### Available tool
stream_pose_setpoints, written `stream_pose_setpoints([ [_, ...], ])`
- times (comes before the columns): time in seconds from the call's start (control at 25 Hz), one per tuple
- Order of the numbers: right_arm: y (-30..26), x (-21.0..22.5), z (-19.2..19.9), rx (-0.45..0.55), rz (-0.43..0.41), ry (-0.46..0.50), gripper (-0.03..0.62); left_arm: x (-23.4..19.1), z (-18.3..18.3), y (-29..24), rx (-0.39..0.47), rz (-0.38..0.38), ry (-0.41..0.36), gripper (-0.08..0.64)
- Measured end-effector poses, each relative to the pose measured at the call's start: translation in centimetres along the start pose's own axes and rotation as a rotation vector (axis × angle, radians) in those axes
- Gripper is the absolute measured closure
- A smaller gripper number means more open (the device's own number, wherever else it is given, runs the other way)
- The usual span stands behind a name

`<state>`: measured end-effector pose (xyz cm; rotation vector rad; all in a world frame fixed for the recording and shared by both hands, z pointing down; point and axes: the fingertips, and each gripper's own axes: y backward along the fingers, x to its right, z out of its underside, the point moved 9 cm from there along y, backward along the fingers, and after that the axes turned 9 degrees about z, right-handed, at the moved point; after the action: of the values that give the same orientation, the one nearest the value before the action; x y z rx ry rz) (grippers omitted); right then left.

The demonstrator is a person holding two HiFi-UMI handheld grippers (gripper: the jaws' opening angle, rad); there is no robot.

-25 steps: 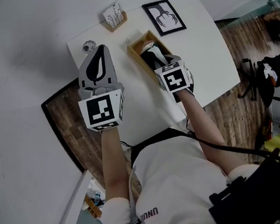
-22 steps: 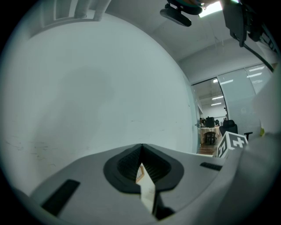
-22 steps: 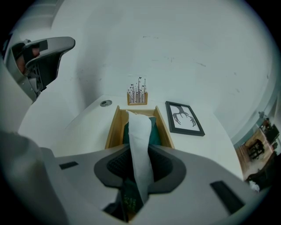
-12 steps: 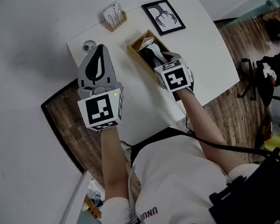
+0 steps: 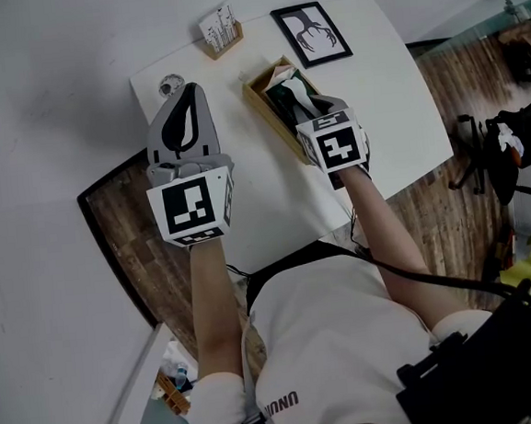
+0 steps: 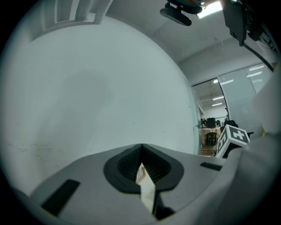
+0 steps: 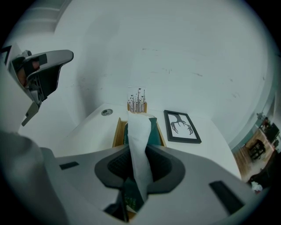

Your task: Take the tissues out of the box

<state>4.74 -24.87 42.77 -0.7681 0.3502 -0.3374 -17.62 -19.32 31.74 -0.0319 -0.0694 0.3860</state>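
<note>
An open wooden box (image 5: 261, 99) stands on the white table (image 5: 395, 103) and holds a dark green tissue pack (image 7: 153, 132). One white tissue (image 7: 139, 145) rises from the pack as a long strip. My right gripper (image 5: 300, 104) hangs just over the box, its jaws still drawing together, with the strip pinched between the pads (image 7: 139, 169). My left gripper (image 5: 187, 93) is held in the air left of the box, pointing at the wall. It is shut (image 6: 142, 154), with only a small white tag showing at the seam.
A framed antler print (image 5: 311, 33) lies at the table's far right. A small wooden card holder (image 5: 220, 30) stands at the back edge and a round metal disc (image 5: 170, 84) sits at the far left corner. The wall runs close behind. A chair (image 5: 500, 149) stands on the wooden floor to the right.
The right gripper has closed further on the tissue and shifted slightly, so more of the white strip stands out of the box. The left gripper has stayed where it was.
</note>
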Motion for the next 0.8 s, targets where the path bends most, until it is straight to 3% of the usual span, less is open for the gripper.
stream_pose_setpoints([
  [0.8,2.1,0.5,-1.4,0.095,-0.008,-0.044,0.511,0.4,-0.6,0.7,0.014,-0.013,-0.010,0.548],
])
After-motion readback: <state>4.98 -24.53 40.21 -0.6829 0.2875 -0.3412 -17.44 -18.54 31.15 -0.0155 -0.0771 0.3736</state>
